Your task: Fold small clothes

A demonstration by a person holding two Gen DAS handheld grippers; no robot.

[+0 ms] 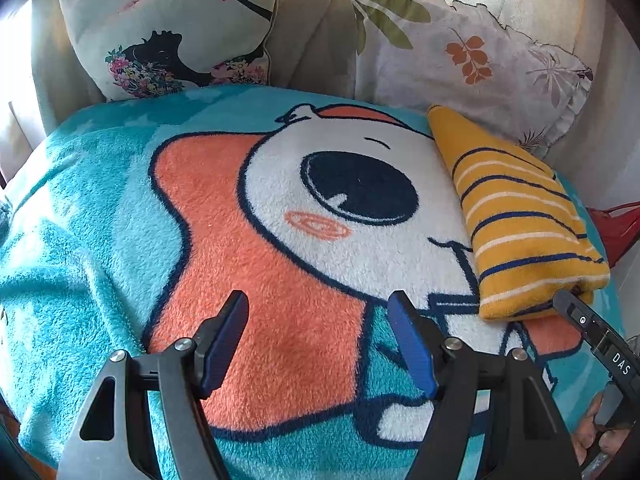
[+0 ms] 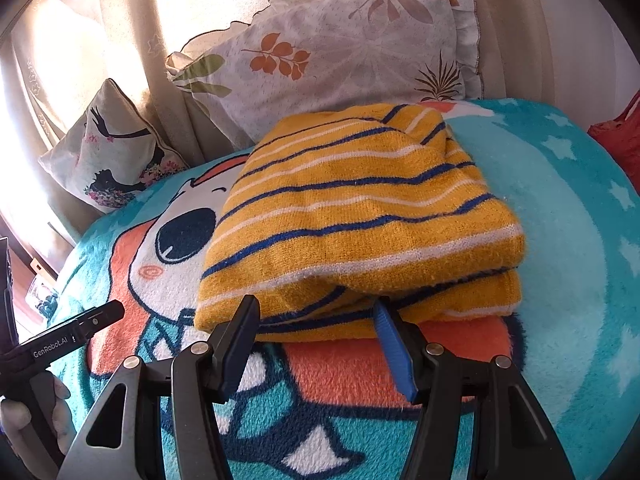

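A yellow garment (image 2: 360, 216) with blue and white stripes lies folded into a thick stack on the cartoon fleece blanket (image 2: 560, 208). My right gripper (image 2: 316, 308) is open, its fingertips at the stack's near edge, holding nothing. In the left wrist view the garment (image 1: 520, 216) lies at the right. My left gripper (image 1: 318, 300) is open and empty over the orange part of the blanket (image 1: 100, 220), left of the garment. The right gripper's finger (image 1: 576, 308) shows at the garment's near corner. The left gripper's finger (image 2: 92, 320) shows at the left of the right wrist view.
A leaf-print pillow (image 2: 340, 48) and a pillow with a black bird print (image 1: 172, 24) lean against the curtain behind the blanket. A red item (image 2: 620, 140) lies at the blanket's right edge. A hand (image 1: 596, 428) holds the right gripper.
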